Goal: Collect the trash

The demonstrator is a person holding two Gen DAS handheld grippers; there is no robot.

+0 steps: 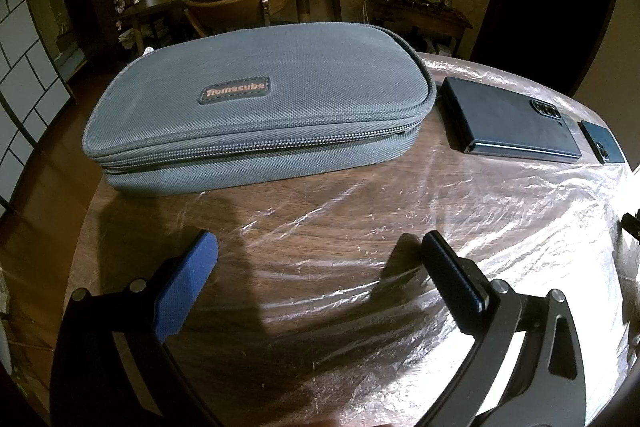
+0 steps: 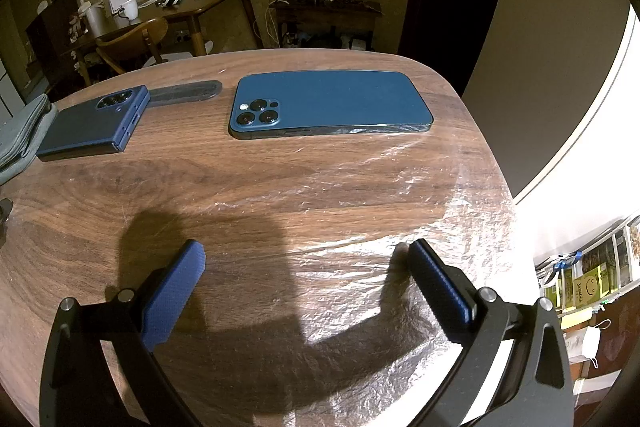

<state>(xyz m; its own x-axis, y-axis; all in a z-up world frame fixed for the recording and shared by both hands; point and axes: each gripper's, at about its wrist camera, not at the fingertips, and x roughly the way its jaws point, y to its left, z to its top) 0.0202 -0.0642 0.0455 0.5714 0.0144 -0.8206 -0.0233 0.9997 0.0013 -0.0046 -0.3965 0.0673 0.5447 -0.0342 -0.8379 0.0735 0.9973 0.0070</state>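
Trash is nowhere obvious: the wooden table under crinkled clear plastic film holds a zipped grey fabric pouch at ten o'clock, a dark folding phone, and a blue triple-lens phone at twelve. Left gripper and right gripper hover with jaws spread, empty, seemingly surveying.

Black fingers — blue pads

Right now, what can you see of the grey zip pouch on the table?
The grey zip pouch is a rounded, rectangular case of woven fabric, zipped shut, with two zipper tracks along its side and a dark patch with orange lettering on top. It lies flat on the plastic-covered wooden table, next to a dark folding phone on its right. Nothing grips it.
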